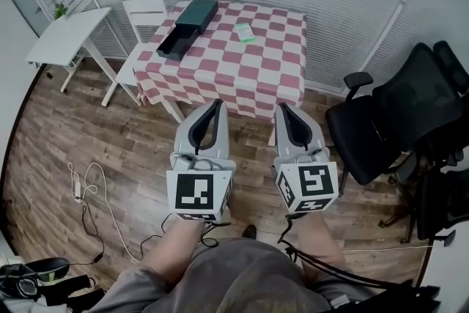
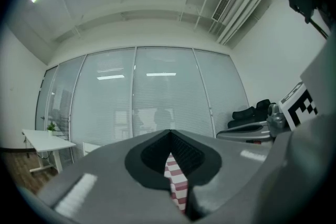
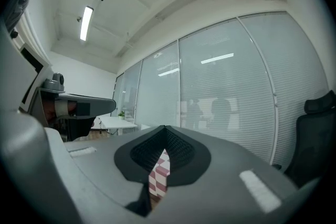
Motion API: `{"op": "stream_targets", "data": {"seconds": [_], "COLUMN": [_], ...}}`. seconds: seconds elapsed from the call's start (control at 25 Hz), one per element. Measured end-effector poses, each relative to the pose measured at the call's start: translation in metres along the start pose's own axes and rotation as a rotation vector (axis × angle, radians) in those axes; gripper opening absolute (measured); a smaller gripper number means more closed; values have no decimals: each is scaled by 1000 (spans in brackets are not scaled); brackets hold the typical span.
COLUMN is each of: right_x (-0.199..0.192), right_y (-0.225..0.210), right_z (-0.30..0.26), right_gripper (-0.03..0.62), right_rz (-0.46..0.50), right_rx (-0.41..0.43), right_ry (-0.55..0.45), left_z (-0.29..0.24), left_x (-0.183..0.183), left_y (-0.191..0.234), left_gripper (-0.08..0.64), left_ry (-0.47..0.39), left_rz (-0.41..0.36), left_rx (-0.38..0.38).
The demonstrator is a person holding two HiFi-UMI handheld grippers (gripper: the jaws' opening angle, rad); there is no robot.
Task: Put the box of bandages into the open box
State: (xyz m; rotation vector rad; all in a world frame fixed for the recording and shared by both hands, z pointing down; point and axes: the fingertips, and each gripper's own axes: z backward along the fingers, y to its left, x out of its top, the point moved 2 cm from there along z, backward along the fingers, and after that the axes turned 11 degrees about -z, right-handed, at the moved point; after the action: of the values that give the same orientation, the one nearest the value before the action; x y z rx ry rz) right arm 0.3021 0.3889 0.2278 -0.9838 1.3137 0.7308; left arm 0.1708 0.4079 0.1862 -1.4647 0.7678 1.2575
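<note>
The left gripper [image 1: 218, 103] and right gripper [image 1: 282, 107] are hanging pinched shut, holding nothing. The box of bandages [image 1: 244, 32] is lying far off at 12 o'clock on the checkered tablecloth [image 1: 256, 73], looking too tiny to read. The open box [image 1: 187, 29] is sitting at its 9 o'clock.

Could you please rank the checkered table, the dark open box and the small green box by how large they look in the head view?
1. checkered table, clearly largest.
2. dark open box.
3. small green box, smallest.
Both boxes lie on the table, so nearness to the camera hardly skews this order.
</note>
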Motion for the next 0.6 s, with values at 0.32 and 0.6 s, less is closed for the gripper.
{"op": "stream_targets", "data": {"seconds": [0.32, 0.6], "right_x": [-9, 11], "right_y": [-20, -25], "right_z": [-103, -202], "right_gripper": [28, 28], "right_rz": [22, 46], "right_rx": [-30, -72], "right_ry": [25, -9], "left_z": [-86, -163], "left_x": [-40, -52], "left_y": [56, 122], "left_gripper": [0, 0], "left_ry": [5, -33], "left_rz": [25, 17], "left_rx": [-18, -44]}}
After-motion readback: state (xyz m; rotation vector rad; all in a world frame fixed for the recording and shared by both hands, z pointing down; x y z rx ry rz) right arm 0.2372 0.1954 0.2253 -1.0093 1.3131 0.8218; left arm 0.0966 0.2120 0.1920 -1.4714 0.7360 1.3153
